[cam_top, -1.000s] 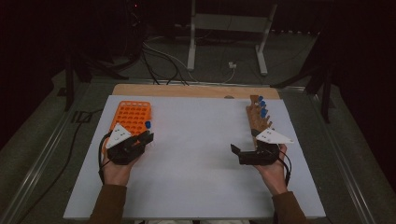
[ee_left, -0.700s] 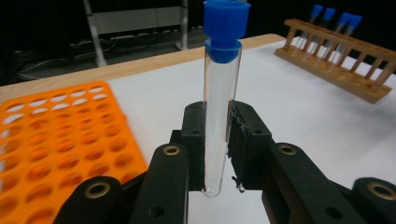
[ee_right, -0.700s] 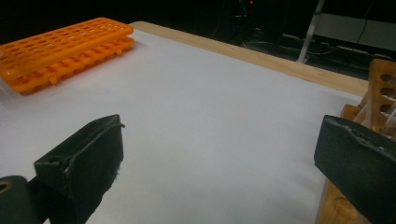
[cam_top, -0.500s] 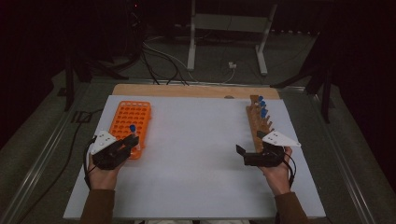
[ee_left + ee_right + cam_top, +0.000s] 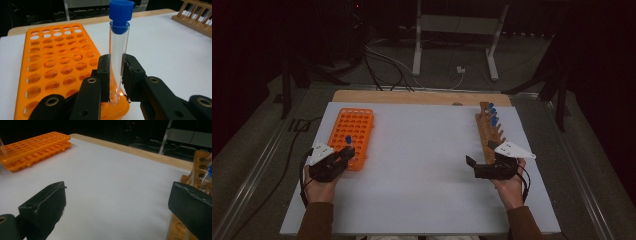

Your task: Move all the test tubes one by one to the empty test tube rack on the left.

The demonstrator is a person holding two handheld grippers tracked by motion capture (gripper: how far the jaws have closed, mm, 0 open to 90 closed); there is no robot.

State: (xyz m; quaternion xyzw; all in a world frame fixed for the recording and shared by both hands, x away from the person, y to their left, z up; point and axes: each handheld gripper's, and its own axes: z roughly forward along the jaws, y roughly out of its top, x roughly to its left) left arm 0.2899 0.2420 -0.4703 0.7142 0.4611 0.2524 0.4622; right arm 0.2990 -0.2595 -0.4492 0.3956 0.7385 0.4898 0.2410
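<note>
The left gripper [image 5: 116, 75] has its fingers clamped on a blue-capped test tube [image 5: 118, 50], upright, its base in a near-corner hole of the orange rack [image 5: 353, 135] at nine o'clock on the bench [image 5: 422, 165]. The right gripper [image 5: 484, 167] has fingers apart beside the wooden rack [image 5: 488, 131] at three o'clock.

No text, label, brand, number or sign can be read in any of the views. The orange plastic rack with many round holes [image 5: 57, 67], the clear glass tube with a blue cap [image 5: 117, 50] and the brown wooden rack [image 5: 490, 135] carry no readable marking.
</note>
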